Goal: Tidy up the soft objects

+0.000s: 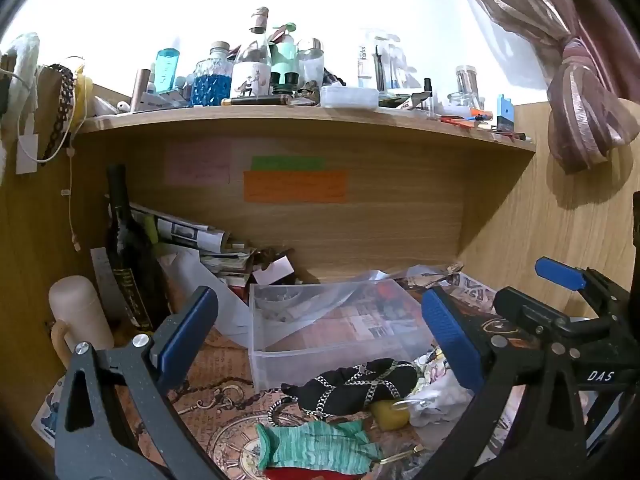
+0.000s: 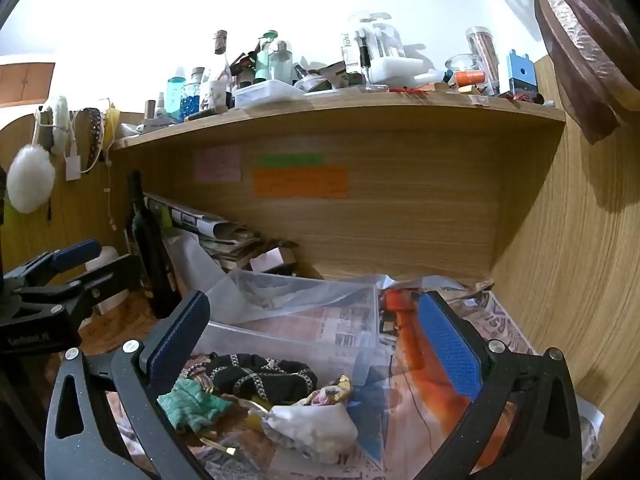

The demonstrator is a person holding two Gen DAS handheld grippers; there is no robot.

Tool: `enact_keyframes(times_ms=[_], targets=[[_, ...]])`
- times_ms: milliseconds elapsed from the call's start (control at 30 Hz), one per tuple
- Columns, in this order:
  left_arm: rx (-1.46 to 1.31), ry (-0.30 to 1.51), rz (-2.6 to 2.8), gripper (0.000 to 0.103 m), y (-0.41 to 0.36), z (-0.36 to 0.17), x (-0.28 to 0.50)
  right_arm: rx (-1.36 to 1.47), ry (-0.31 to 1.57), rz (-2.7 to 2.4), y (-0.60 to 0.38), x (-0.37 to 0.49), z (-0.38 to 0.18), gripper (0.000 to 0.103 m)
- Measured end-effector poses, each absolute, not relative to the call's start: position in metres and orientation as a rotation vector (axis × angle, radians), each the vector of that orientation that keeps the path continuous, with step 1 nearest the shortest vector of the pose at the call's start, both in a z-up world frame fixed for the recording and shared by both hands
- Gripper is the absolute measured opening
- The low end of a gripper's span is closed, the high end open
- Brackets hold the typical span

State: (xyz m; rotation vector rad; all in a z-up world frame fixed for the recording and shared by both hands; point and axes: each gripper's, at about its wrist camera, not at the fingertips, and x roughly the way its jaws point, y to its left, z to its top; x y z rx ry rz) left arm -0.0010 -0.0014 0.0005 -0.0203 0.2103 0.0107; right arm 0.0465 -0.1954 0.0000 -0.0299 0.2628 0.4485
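Observation:
Several soft items lie on the desk in front of a clear plastic bin (image 1: 260, 344) (image 2: 360, 320): a black pouch with a chain pattern (image 1: 356, 386) (image 2: 260, 376), a green striped cloth piece (image 1: 316, 444) (image 2: 192, 404), a white floral cloth bundle (image 1: 436, 388) (image 2: 316, 424), a small yellow piece (image 1: 390, 414) and a red item (image 1: 304, 474) at the bottom edge. My left gripper (image 1: 320, 340) is open above the pile, empty. My right gripper (image 2: 316, 344) is also open and holds nothing, hovering over the same pile.
A dark wine bottle (image 1: 124, 248) (image 2: 148, 248), a pale mug (image 1: 78, 320) and stacked papers (image 1: 192, 236) crowd the back left. A clear plastic sheet (image 2: 288, 292) drapes into the bin. The shelf (image 1: 304, 120) above is packed with bottles and jars. Newspaper (image 2: 500, 320) covers the right.

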Motion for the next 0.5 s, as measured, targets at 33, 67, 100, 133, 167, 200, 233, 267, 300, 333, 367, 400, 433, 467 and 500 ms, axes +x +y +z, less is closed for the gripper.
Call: enact_keyframes(times_ms=[33,67,100,133,167,200,233,267,300,333,367,400,433,467,500], targets=[[-0.024,0.214,0.008,0.103,-0.0015,0.0007,-0.0011,-0.031,0.262,0.450,-0.1961,0.0464,-0.0004,0.103],[-0.028,0.216,0.008,0.103,-0.0018,0.0010,-0.0013,-0.031,0.261,0.451,-0.1971,0.0465,-0.0007,0.103],[-0.030,0.218,0.009,0.103,-0.0023,0.0011,-0.0016,-0.042,0.271,0.458,-0.1920,0.0466,-0.0014,0.103],[-0.033,0.220,0.012,0.103,-0.0030,0.0013,-0.0019,-0.045,0.265,0.460,-0.1917,0.0456,-0.0002,0.103],[-0.034,0.222,0.013,0.103,-0.0038,0.0014,-0.0021,-0.047,0.253,0.460,-0.1904,0.0422,-0.0004,0.103],[-0.036,0.224,0.016,0.103,-0.0047,0.0015,-0.0024,-0.044,0.255,0.464,-0.1915,0.0434,0.0009,0.103],[-0.038,0.225,0.019,0.103,-0.0056,0.0016,-0.0025,-0.044,0.255,0.466,-0.1912,0.0434,0.0022,0.103],[-0.039,0.227,0.023,0.103,-0.0067,0.0018,-0.0025,-0.041,0.255,0.463,-0.1895,0.0418,0.0034,0.103],[-0.040,0.229,0.027,0.103,-0.0077,0.0020,-0.0023,-0.041,0.256,0.467,-0.1891,0.0428,0.0036,0.103],[-0.041,0.231,0.031,0.103,-0.0087,0.0022,-0.0019,-0.040,0.253,0.472,-0.1896,0.0419,0.0033,0.103],[-0.044,0.232,0.034,0.103,-0.0095,0.0025,-0.0014,-0.040,0.250,0.475,-0.1900,0.0417,0.0029,0.103],[-0.036,0.218,-0.005,0.103,-0.0050,0.0044,-0.0045,-0.041,0.248,0.475,-0.1896,0.0411,0.0034,0.103],[-0.037,0.218,-0.006,0.103,-0.0055,0.0050,-0.0050,-0.041,0.246,0.475,-0.1893,0.0408,0.0041,0.103],[-0.037,0.219,-0.007,0.103,-0.0060,0.0055,-0.0055,-0.041,0.243,0.477,-0.1895,0.0403,0.0044,0.103],[-0.037,0.220,-0.008,0.103,-0.0065,0.0060,-0.0059,-0.041,0.242,0.478,-0.1897,0.0400,0.0044,0.103]])
